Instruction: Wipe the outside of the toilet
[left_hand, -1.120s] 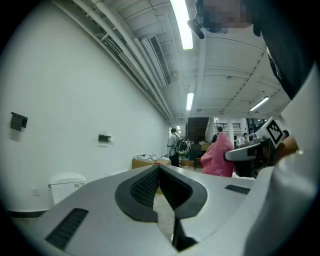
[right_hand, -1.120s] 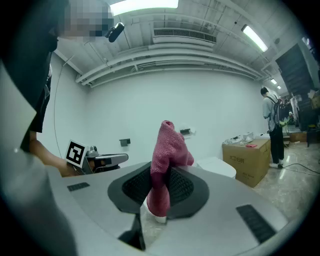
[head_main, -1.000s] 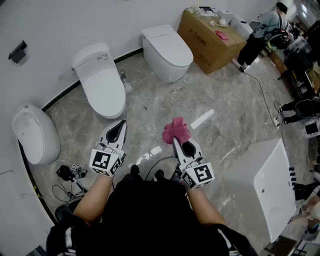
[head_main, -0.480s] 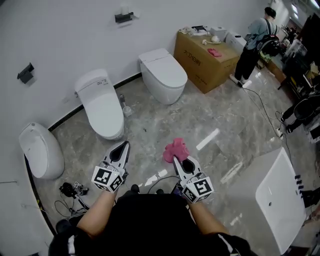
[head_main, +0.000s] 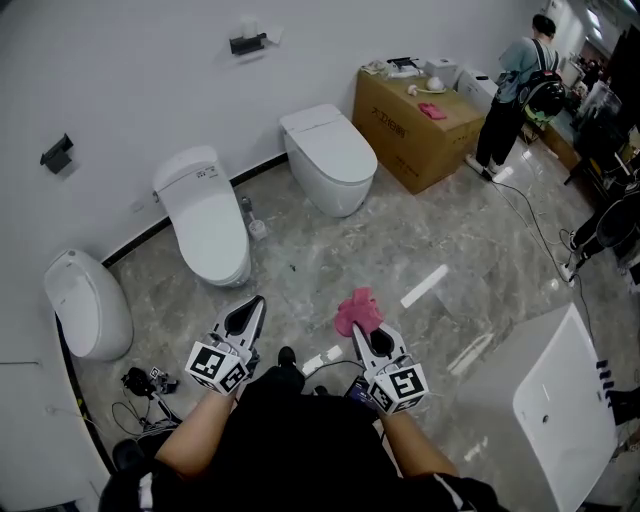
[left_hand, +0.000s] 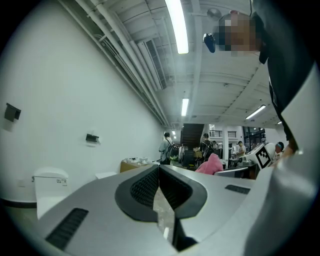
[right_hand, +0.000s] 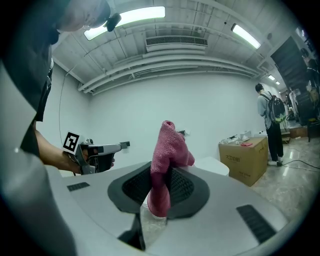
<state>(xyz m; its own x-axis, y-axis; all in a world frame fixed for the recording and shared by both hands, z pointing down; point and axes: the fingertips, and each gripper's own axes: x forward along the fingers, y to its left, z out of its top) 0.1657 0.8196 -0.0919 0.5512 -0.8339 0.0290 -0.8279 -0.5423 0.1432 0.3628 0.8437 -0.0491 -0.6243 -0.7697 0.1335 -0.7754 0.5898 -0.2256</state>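
Head view's the only one that gets the whole lineup: three white ceramic toilets along the white wall, an egg-shaped one on the left, a middle one and a right one, all out ahead of both grippers, with neither gripper touching any of them. The left gripper looks like a pointy wedge from up there, but its own view shows the jaws pressed together with nothing in between. The right gripper has its jaws clamped on a crumpled pink terry cloth. Its own view shows the fabric sticking up out of the jaws. Count: two grippers, three toilets, one brown cardboard box and two pink cloths, since a second small pink rag lies on top of the box. The ceiling strip lights only turn up in the gripper views.
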